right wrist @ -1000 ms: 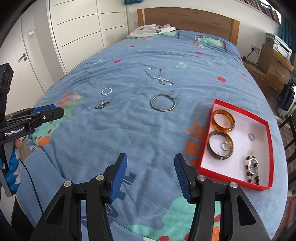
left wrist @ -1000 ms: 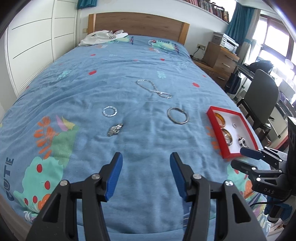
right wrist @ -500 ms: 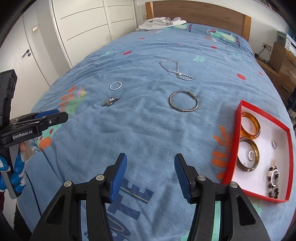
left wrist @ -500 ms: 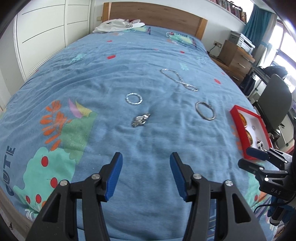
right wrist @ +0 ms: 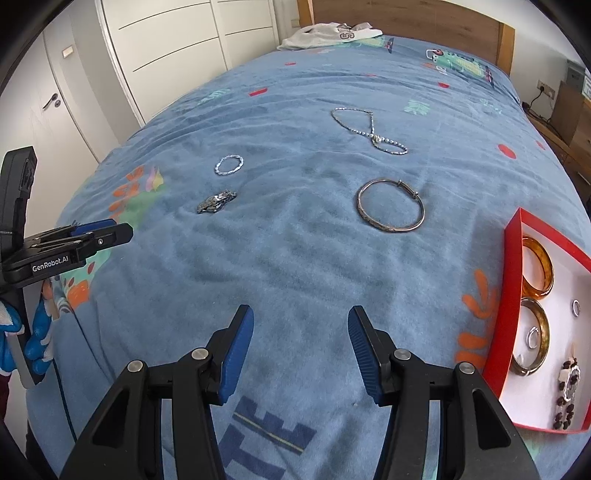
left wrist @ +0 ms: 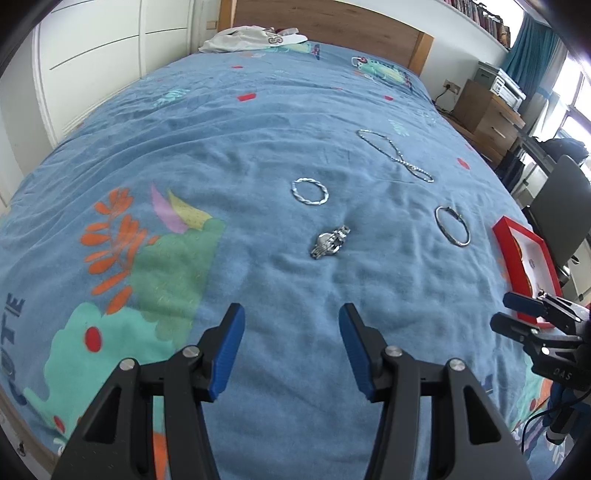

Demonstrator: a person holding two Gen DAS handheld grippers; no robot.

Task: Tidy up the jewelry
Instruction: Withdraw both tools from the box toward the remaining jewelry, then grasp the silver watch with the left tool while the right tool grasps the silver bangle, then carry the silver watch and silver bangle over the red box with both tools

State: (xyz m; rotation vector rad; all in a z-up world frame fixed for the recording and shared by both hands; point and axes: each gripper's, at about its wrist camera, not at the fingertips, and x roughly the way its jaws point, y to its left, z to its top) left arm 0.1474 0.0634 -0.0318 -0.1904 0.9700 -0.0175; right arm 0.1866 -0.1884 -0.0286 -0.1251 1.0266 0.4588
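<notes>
On the blue bedspread lie a silver watch, a twisted silver ring bracelet, a plain silver bangle and a chain necklace. A red box at the right holds two amber bangles, small rings and a beaded piece. My left gripper hangs open over the cover, short of the watch. My right gripper is open too, nothing between its fingers, with the bangle ahead of it.
White clothing lies near the wooden headboard. White wardrobe doors line the left side. A wooden nightstand and a dark chair stand right of the bed. A blue-gloved hand holds the left gripper.
Both grippers have come forward and lower over the bed, so the jewelry looks nearer and larger. The red box has slid toward the right edge of both views. Jaws unchanged.
</notes>
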